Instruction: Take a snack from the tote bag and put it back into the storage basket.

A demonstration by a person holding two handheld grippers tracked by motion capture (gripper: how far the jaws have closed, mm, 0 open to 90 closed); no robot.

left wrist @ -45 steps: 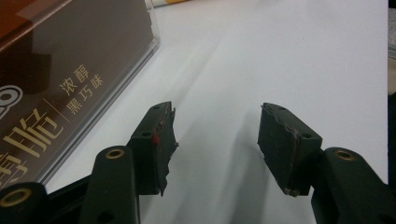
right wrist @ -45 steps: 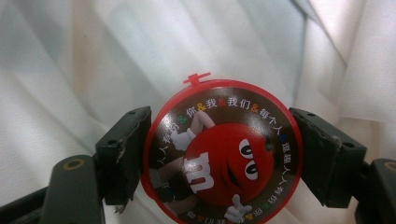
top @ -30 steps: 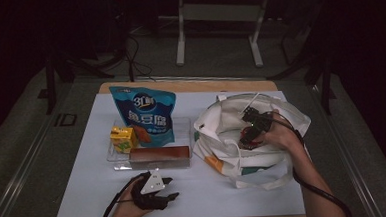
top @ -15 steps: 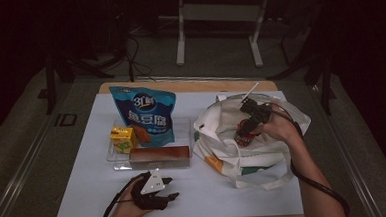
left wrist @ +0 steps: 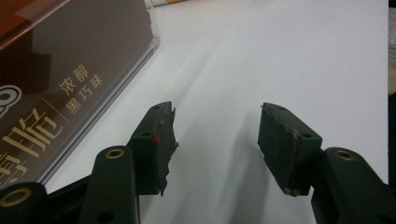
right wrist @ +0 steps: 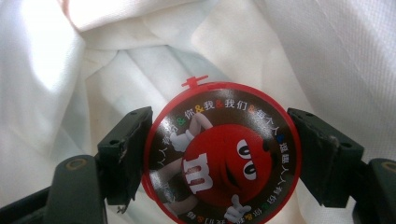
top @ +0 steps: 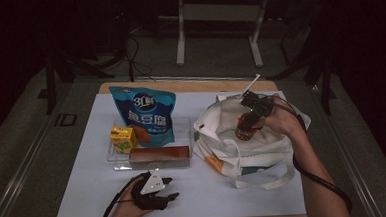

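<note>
Right gripper [right wrist: 219, 163]: jaws clamped on round, glossy red candy tub [right wrist: 219, 161], over crumpled white cloth bag [right wrist: 327, 56]. Left gripper [left wrist: 215, 140]: jaws apart, empty, on smooth white table [left wrist: 280, 56]; brown box [left wrist: 56, 79] just beside.

Your white tabletop [top: 85, 194] is carrying a clear tray [top: 182, 126] of snacks at left, a white tote bag [top: 263, 150] slumping at right, your left claw [top: 167, 189] resting near the front edge.
</note>
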